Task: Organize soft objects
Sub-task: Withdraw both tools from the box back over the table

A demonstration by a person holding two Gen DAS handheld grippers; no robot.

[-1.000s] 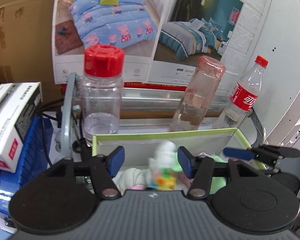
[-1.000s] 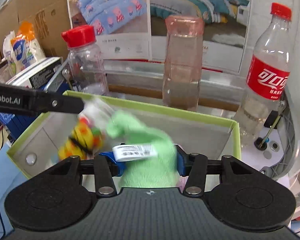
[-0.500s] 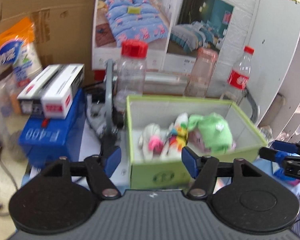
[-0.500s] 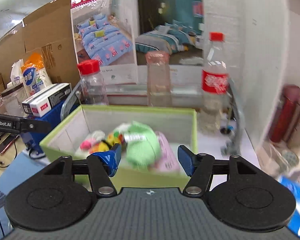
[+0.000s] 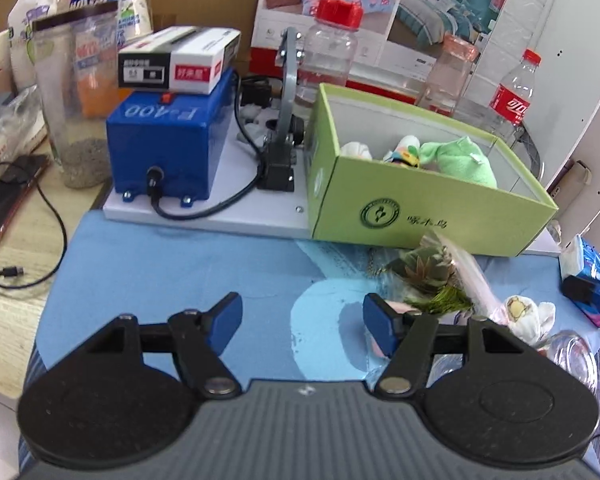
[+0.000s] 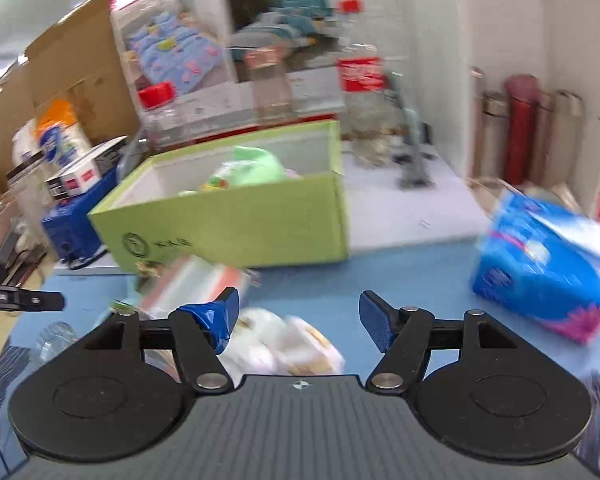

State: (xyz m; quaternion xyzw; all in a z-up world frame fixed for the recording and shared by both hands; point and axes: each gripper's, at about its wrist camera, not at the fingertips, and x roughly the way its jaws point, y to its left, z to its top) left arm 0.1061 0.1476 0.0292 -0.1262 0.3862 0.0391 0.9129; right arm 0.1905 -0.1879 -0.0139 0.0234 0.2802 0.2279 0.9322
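Observation:
A green box (image 5: 420, 216) holds a green soft toy (image 5: 460, 158), a white one (image 5: 356, 149) and a colourful one (image 5: 404, 154); the box shows in the right wrist view (image 6: 236, 220) too. A white plush (image 5: 528, 316) lies on the blue mat, right of my left gripper (image 5: 302, 322), which is open and empty above the mat. My right gripper (image 6: 298, 320) is open and empty, with the white plush (image 6: 284, 344) just below its left finger. The right view is blurred.
A blue machine (image 5: 168, 136) with white boxes on top stands left of the green box. Bottles (image 5: 332, 48) stand behind. A plastic bag with a fake plant (image 5: 432, 272) lies before the box. A blue tissue pack (image 6: 540, 268) lies at right. A phone (image 5: 4, 196) lies far left.
Both grippers have pulled back from the box and down toward the mat. The right gripper let go of the green toy, which now lies in the box.

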